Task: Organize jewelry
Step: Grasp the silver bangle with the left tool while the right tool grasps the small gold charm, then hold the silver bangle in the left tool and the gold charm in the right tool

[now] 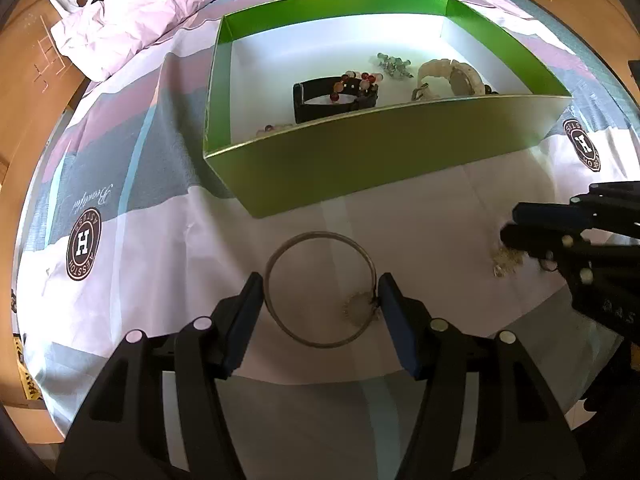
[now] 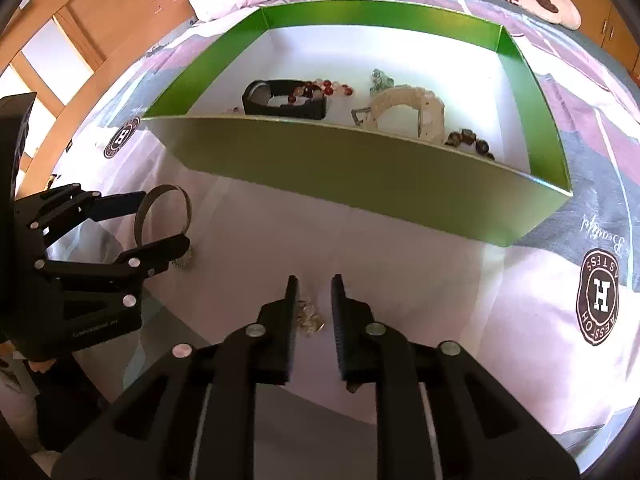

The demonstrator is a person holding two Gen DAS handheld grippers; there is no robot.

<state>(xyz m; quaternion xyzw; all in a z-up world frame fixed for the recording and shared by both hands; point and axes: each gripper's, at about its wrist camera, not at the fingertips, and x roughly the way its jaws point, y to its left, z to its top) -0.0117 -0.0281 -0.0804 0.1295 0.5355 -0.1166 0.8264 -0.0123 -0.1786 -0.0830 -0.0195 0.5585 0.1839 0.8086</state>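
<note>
A thin metal bangle (image 1: 276, 256) with a small sparkly charm (image 1: 356, 306) sits on the patterned bedsheet. My left gripper (image 1: 320, 292) is shut on it, one pad against each side. The right wrist view shows the same bangle (image 2: 186, 208) between the left gripper's (image 2: 164, 220) fingers. A small tangled silvery piece (image 2: 310, 318) lies on the sheet between the fingers of my right gripper (image 2: 315, 292), which stands open and does not press on it. In the left wrist view that piece (image 1: 506, 258) shows just below the right gripper (image 1: 510, 226).
A green box (image 1: 380, 152) with a white floor stands beyond both grippers. It holds a black strap (image 1: 320, 110), a red bead bracelet (image 1: 360, 78), a green bead piece (image 1: 394, 66), a cream watch (image 1: 448, 74) and dark beads (image 2: 468, 142). A crumpled quilt (image 1: 140, 12) lies at the back left.
</note>
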